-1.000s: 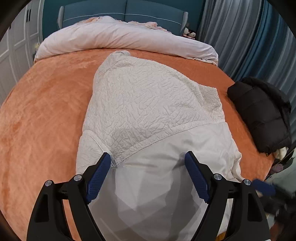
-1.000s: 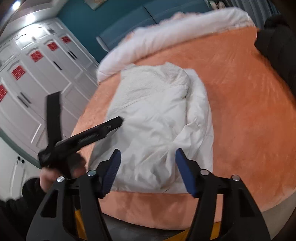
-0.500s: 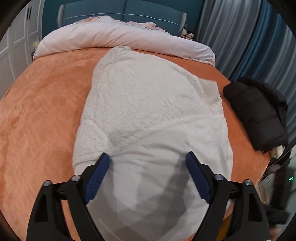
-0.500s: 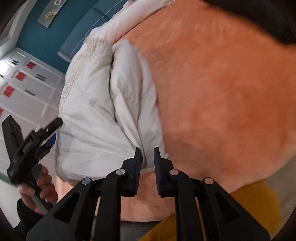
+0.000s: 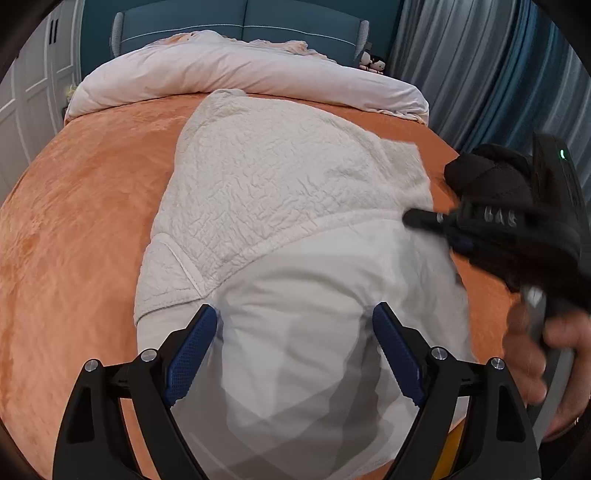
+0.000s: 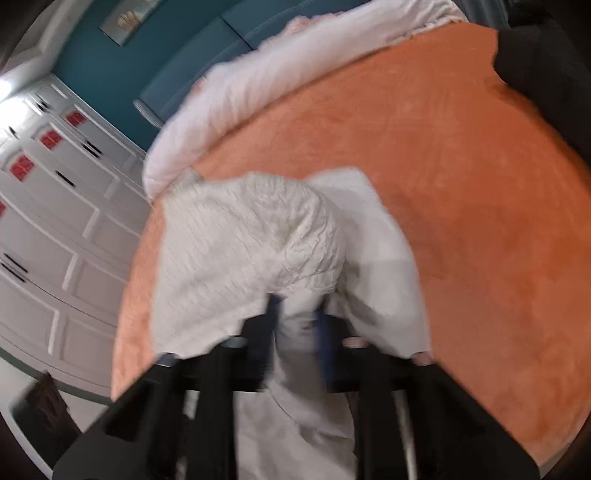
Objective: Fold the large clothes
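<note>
A large white jacket (image 5: 280,206) with a fleecy lining lies on the orange bed cover (image 5: 74,229), its smooth shell nearest me. My left gripper (image 5: 295,354) is open and empty over the smooth near end. My right gripper (image 6: 297,325) is shut on a bunch of the jacket (image 6: 251,240) at its right edge and holds it up; this view is blurred by motion. The right gripper also shows in the left wrist view (image 5: 417,218) at the jacket's right edge.
A black padded coat (image 5: 487,177) lies at the bed's right side. A rolled white duvet (image 5: 240,70) runs along the blue headboard (image 5: 240,18). White wardrobes (image 6: 48,229) stand to the left, grey curtains (image 5: 480,66) to the right.
My right gripper closed on the jacket's right edge and has lifted the fabric, swinging in over the jacket. The left gripper stayed open and barely moved.
</note>
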Tool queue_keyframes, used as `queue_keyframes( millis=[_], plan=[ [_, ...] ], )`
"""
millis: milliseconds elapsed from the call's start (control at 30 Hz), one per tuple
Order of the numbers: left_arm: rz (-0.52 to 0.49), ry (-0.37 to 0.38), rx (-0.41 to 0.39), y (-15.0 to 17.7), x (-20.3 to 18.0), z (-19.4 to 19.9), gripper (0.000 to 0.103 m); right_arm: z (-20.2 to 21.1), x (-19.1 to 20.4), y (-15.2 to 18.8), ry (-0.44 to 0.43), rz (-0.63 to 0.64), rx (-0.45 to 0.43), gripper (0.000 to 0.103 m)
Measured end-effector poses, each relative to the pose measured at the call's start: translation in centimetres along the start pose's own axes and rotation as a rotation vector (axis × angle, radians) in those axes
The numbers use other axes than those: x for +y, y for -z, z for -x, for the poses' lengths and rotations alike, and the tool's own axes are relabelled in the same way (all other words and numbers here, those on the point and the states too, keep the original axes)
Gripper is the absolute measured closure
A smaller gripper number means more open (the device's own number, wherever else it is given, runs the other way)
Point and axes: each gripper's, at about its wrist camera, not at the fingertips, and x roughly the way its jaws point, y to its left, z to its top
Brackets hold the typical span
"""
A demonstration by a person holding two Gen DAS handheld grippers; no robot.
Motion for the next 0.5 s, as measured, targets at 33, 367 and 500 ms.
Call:
queue_keyframes(
  millis=[33, 367, 500],
  plan=[
    [-0.003, 0.006, -0.001, 0.0, 0.0, 0.0, 0.021, 1.2, 0.3, -0.7, -0.045, 0.001, -0.057, 0.096],
    [-0.103, -0.025, -0.032, -0.4, -3.6, -0.4, 0.025, -4.8, -5.1, 2.3, 0.071, -0.038, -0.004, 0.098],
    [0.012, -0.042, -0.12, -2.9, -1.7, 2.6, 0.025, -4.1, -5.2, 2.0, 0.063, -0.016, 0.034, 0.096]
  ],
)
